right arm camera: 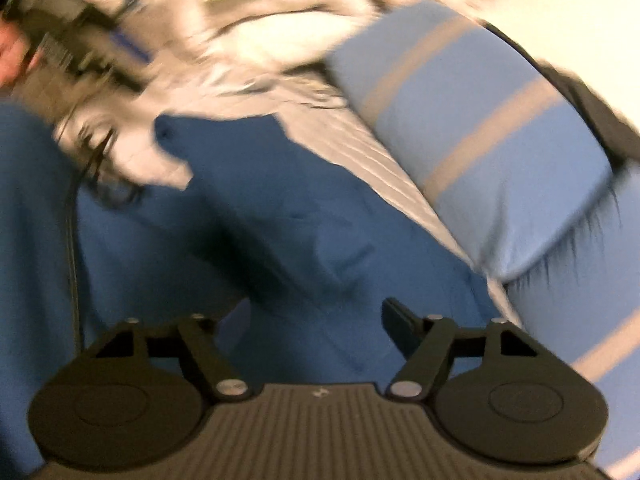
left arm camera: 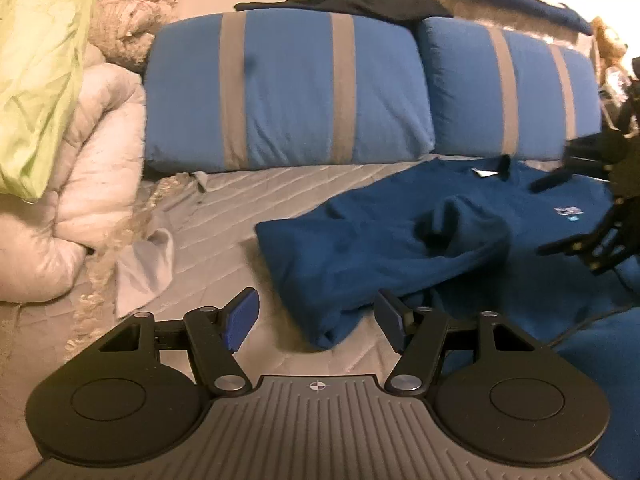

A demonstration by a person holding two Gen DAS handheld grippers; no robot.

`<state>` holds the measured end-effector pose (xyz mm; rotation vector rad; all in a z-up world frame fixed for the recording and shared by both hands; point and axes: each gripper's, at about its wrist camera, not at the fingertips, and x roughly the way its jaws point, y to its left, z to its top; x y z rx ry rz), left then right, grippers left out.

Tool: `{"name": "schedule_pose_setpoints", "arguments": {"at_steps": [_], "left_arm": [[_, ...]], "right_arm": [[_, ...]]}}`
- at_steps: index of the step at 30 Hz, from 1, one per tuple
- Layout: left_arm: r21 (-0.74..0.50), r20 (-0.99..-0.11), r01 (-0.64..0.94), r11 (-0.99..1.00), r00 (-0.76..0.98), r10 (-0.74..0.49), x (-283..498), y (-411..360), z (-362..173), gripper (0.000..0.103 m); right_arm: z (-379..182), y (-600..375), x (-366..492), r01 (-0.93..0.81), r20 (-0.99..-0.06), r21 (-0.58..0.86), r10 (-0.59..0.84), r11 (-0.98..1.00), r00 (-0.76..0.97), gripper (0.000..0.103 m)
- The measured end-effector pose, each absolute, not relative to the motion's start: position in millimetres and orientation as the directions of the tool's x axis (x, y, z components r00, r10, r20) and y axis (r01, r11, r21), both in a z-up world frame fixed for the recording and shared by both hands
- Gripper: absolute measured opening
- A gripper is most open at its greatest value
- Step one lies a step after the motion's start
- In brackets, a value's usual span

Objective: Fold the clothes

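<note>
L tongs + R tongs both spread, empty, over blue shirt (R view blurred).

Sweater chest mark: small pale blue and white emblem on the dark blue sweater, at; too small and blurred to read.
Neck tag: white tag inside the collar; no legible print.
Gripper base sign: tiny crosshair symbol on the ribbed grey plate; no letters.
Right wrist view: motion-blurred, nothing readable.
</note>
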<state>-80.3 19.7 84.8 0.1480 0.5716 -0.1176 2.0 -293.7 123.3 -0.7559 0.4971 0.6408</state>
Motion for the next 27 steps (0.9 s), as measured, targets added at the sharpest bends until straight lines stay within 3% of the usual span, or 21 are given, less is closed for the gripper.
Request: {"name": "schedule_pose_setpoints", "arguments": {"at_steps": [3,8,18,22,25,27], "left_arm": [[0.122,-0.557,0.173,0.977,0.827,-0.077,-82,15,80,0.063],[0.165,-0.561,0.189,0.968,0.825,-0.066,-87,7,74,0.063],[0.215,-0.561,0.218,0.952,0.825,-0.063,-89,1,69,0.063],[0.251,-0.568,0.229,0.941,0.821,-0.048,-84,-1,69,0.063],[0.258,-0.587,0.229,0.939,0.809,-0.037,-75,0,69,0.063],[0.258,-0.596,0.228,0.939,0.802,-0.031,-68,1,70,0.063]], "right_arm": [[115,-282,4,-0.715,-0.633,-0.54,0.346,0.443,0.692,0.074],[102,-264,8,-0.741,-0.661,-0.623,0.339,0.249,0.669,0.052],[92,-241,23,-0.78,-0.716,-0.619,0.341,0.094,0.609,0.051],[89,-235,31,-0.796,-0.747,-0.603,0.31,0.058,0.589,0.039],[94,-231,38,-0.8,-0.759,-0.597,0.285,0.053,0.585,0.019],[101,-228,42,-0.792,-0.754,-0.608,0.272,0.057,0.598,0.015]]}}
